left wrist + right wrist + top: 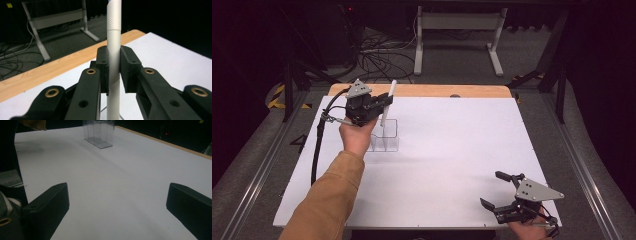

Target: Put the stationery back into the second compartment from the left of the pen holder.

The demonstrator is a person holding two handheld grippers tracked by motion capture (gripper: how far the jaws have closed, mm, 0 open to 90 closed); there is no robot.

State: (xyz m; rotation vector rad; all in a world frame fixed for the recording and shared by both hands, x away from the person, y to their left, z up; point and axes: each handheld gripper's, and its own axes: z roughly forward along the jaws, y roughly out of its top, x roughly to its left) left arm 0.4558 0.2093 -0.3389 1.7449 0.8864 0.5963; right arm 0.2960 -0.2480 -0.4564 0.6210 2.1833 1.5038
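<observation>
Left gripper point(381, 101) up at far left of white table point(462, 150), our forearm in tan sleeve point(332, 195) stretched forward, wrist raised. Jaws clamped on white pen point(388, 102), pads pressing barrel on both sides; pen near upright, slightly tilted. Pen tip hangs over clear plastic holder point(387, 135), which stands on table just beyond our hand. Can't tell if tip inside compartment. Right gripper point(494, 190) low at near right corner, resting by table edge, jaws spread wide, nothing between them.
</observation>
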